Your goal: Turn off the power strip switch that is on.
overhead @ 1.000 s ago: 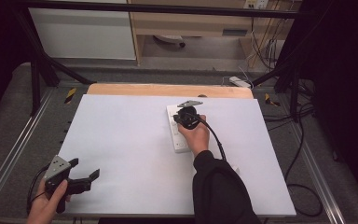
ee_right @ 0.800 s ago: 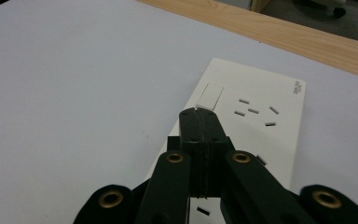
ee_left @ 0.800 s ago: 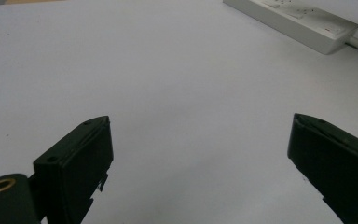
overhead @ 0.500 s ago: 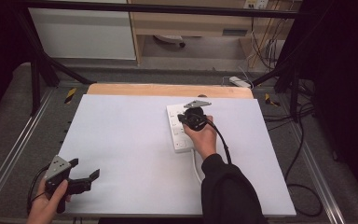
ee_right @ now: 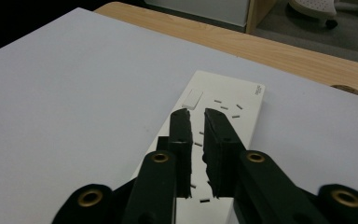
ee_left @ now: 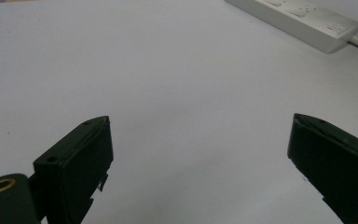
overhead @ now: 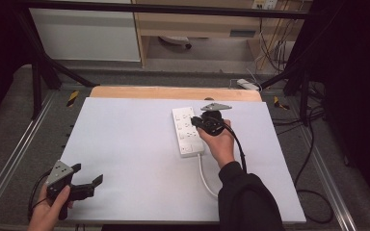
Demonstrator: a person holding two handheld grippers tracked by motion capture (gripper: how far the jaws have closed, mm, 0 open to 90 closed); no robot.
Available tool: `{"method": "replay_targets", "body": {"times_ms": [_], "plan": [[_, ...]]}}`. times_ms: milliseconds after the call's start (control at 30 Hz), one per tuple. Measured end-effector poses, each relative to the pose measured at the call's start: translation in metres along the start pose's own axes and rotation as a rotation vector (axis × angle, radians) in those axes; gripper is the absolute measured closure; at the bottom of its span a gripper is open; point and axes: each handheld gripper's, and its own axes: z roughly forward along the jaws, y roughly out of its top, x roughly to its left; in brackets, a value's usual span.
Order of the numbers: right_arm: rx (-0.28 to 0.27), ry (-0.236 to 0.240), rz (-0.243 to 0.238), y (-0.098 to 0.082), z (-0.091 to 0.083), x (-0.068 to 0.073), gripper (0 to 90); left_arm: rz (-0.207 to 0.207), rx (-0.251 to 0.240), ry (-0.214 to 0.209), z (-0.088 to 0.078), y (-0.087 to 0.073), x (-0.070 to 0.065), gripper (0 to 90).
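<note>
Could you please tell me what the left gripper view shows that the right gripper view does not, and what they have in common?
The left gripper view shows the left tongs with jaws wide apart over bare white tabletop, the power strip far off with its cable end. The right gripper view shows the right tongs with jaws nearly together, directly over the strip's sockets, plus the wooden table edge and floor beyond. Both share the white surface and the white power strip.

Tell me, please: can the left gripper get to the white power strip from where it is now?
Probably yes. The left gripper sits open at the near left corner, and bare white table lies between it and the power strip. The right gripper already hovers over the strip, so its right side is crowded.
</note>
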Motion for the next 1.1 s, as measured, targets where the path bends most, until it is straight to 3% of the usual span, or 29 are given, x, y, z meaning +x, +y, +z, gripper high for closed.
{"method": "replay_targets", "body": {"times_ms": [100, 200, 467, 767, 1100], "plan": [[-0.002, 0.004, 0.015, -0.001, -0.006, -0.004, 70.7, -0.001, 0.0, 0.001, 0.0, 0.0, 0.0, 6.6], [-0.004, 0.018, 0.038, -0.001, -0.013, -0.007, 54.3, -0.001, 0.0, 0.001, 0.0, 0.0, 0.0, 6.6], [-0.008, -0.016, 0.066, -0.005, -0.03, -0.014, 24.8, -0.001, 0.001, -0.001, 0.0, 0.0, 0.0, 6.6], [-0.041, -0.038, 0.071, -0.009, -0.052, -0.018, 8.2, -0.003, 0.001, 0.001, 0.0, 0.0, 0.0, 6.6], [-0.082, -0.055, 0.073, -0.019, -0.079, -0.023, 4.6, -0.005, 0.0, 0.001, 0.0, 0.0, 0.0, 6.6]]}}
